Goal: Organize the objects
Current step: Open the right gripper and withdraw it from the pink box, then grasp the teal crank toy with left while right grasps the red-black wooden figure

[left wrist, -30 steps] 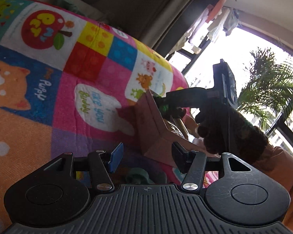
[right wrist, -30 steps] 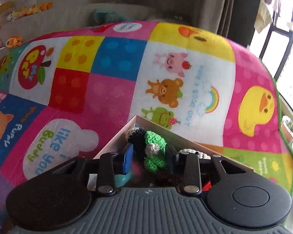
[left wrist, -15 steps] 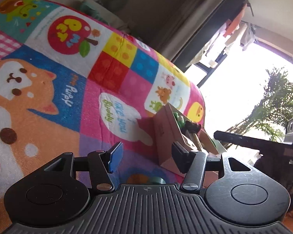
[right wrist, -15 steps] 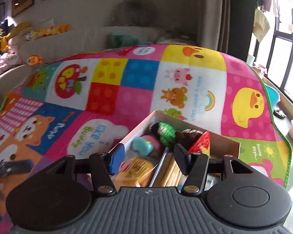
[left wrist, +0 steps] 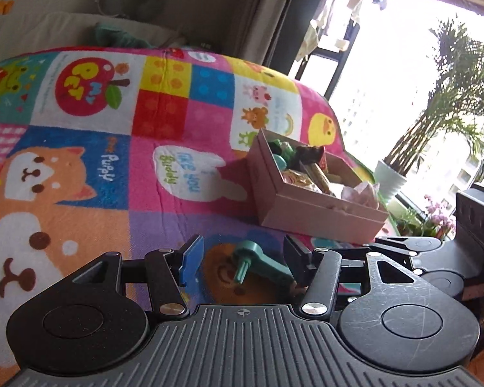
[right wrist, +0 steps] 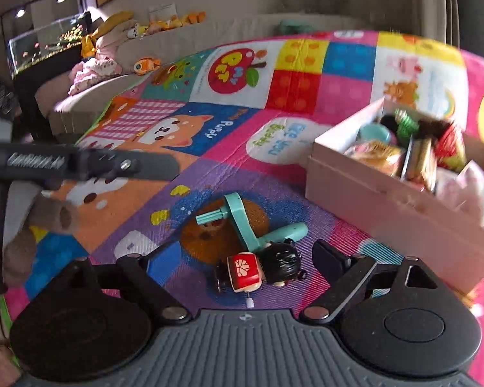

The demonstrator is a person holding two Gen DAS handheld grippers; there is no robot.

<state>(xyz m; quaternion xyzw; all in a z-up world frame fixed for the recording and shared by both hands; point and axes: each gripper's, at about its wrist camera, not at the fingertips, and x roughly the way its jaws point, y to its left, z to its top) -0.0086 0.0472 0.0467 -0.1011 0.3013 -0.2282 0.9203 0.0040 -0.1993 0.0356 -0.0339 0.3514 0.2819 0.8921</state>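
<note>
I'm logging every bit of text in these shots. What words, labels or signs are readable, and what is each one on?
"PET": on the red apple patch of the play mat.
"Puppy": on the blue patch beside the dog picture.
"like you Buddy": on the white speech bubble.
Small print beside the rainbow: too small to read.
White lettering on the other tool's arm: blurred.
Packets in the pink box: unreadable.
</note>
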